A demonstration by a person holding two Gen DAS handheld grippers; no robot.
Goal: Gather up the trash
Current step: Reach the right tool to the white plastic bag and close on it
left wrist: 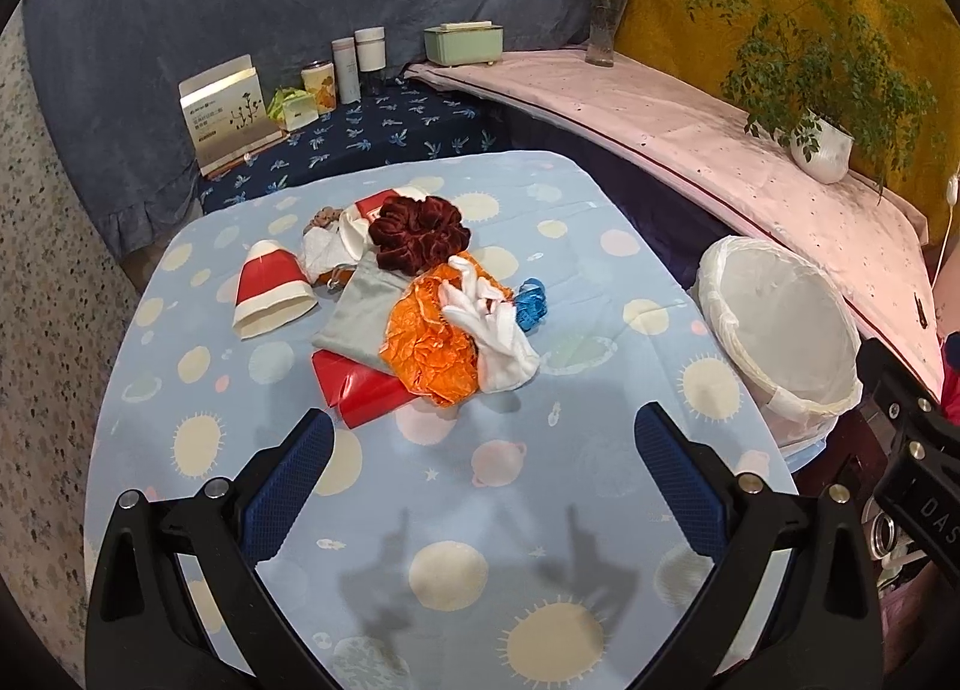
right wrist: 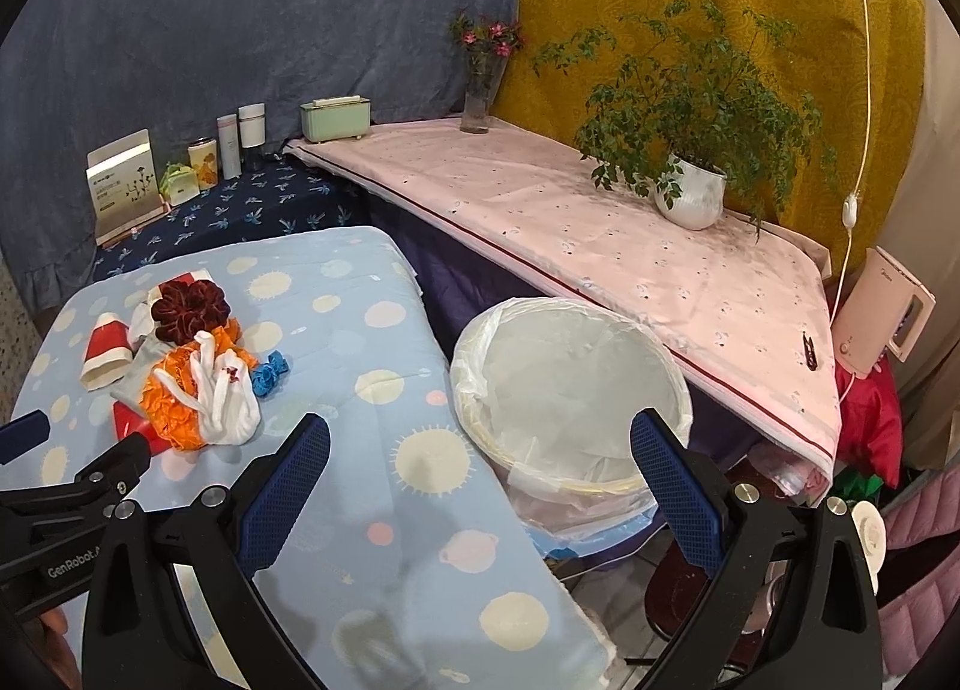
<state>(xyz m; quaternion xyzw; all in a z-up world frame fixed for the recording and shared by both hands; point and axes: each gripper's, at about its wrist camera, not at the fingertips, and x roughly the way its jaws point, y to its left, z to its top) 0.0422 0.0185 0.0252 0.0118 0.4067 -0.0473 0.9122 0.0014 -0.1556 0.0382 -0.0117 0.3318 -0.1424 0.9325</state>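
A heap of trash lies mid-table: a white glove (left wrist: 495, 324) on crumpled orange plastic (left wrist: 429, 351), a blue wrapper (left wrist: 531, 303), a grey cloth (left wrist: 366, 318), red paper (left wrist: 360, 387), a flattened red-and-white paper cup (left wrist: 270, 291) and a dark red scrunchie (left wrist: 417, 234). My left gripper (left wrist: 483, 438) hangs open above the table just in front of the heap. To the right of the table stands a white-lined trash bin (right wrist: 570, 384). My right gripper (right wrist: 480, 450) is open over the table's right edge beside the bin, and the heap (right wrist: 198, 384) shows to its left.
The table wears a light blue planet-print cloth (left wrist: 456, 510). Behind it a dark blue shelf (left wrist: 372, 132) carries boxes and bottles. A pink-covered counter (right wrist: 600, 234) holds a potted plant (right wrist: 690, 198), a flower vase (right wrist: 480, 96) and a green box (right wrist: 336, 117). A pink appliance (right wrist: 882, 312) stands far right.
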